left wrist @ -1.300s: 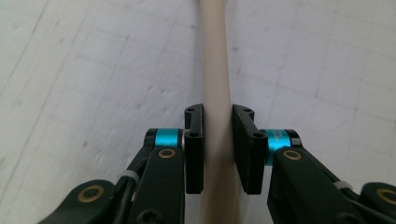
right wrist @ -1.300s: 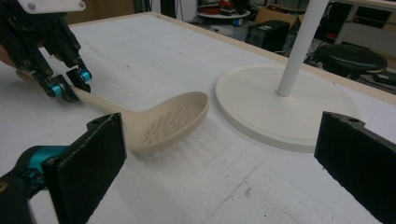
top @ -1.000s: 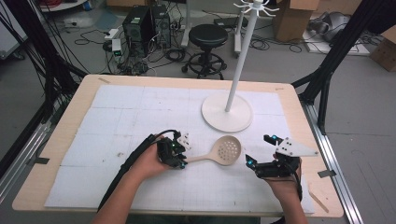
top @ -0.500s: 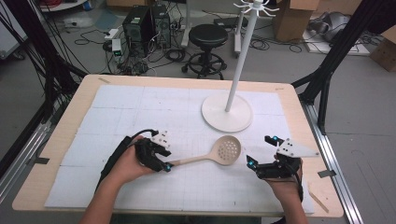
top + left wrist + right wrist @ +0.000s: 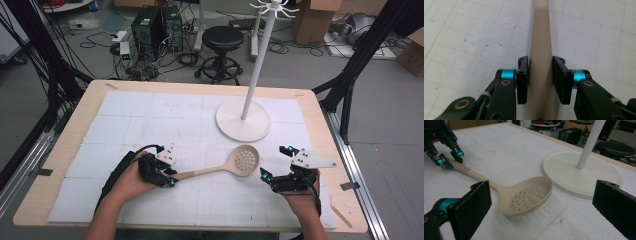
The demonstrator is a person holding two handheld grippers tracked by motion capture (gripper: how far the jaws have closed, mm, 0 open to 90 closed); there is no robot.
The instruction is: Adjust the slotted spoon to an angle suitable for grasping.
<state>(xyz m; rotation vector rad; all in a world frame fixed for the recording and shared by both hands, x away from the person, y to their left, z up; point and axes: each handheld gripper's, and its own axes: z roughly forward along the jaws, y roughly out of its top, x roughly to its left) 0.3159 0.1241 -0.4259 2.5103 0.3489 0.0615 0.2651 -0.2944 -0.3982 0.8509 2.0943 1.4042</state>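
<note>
One beige perforated plastic spoon (image 5: pixel 227 165) lies on the white-covered table (image 5: pixel 125 120), near one white round-based stand (image 5: pixel 243 120). The left tool (image 5: pixel 540 75), now moved nearer and left, grips its handle; the right tool (image 5: pixel 541 207) stays wide open, empty

- High view — looks forward and down from above the person's side onto the white gridded surface (image 5: pixel 150 115).
- Left gripper view — close, looking straight down the beige perforated plastic skimmer spoon (image 5: pixel 540 57).
- Right gripper view — low, farther off, shares that spoon (image 5: pixel 524 195).
</note>
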